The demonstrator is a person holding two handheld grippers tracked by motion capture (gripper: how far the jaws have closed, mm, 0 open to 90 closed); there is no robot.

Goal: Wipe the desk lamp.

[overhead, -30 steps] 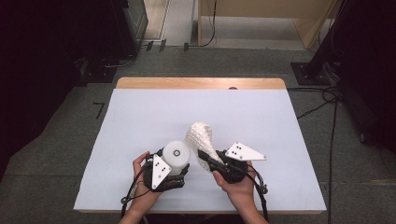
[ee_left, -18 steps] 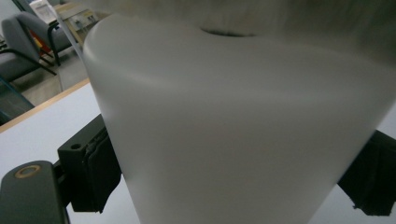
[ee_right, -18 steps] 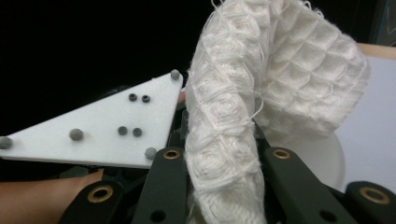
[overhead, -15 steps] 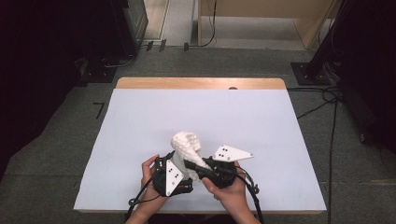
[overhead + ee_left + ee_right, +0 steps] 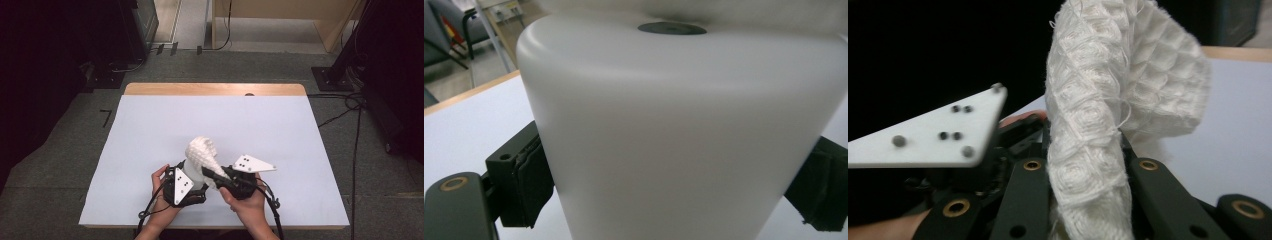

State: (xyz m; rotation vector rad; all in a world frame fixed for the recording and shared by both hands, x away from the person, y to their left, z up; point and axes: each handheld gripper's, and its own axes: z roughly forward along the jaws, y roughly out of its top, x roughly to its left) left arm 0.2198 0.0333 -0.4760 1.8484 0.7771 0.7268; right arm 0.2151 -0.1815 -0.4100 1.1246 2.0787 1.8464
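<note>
My right gripper [image 5: 209,175] pinches the soft, floppy waffle cloth [image 5: 201,151] mid-fold; my left gripper [image 5: 192,186] clamps the smooth, stiff white cup [image 5: 674,140] beside it.

Quick count of what's on the surface

One white waffle-weave cloth [image 5: 201,152], one smooth white plastic cylinder cup [image 5: 684,140], and two black handheld grippers, left [image 5: 192,184] and right [image 5: 212,175], each with one grey three-cornered plate on top. All on one pale blue-white surface [image 5: 150,130] with one wooden edge strip.
</note>
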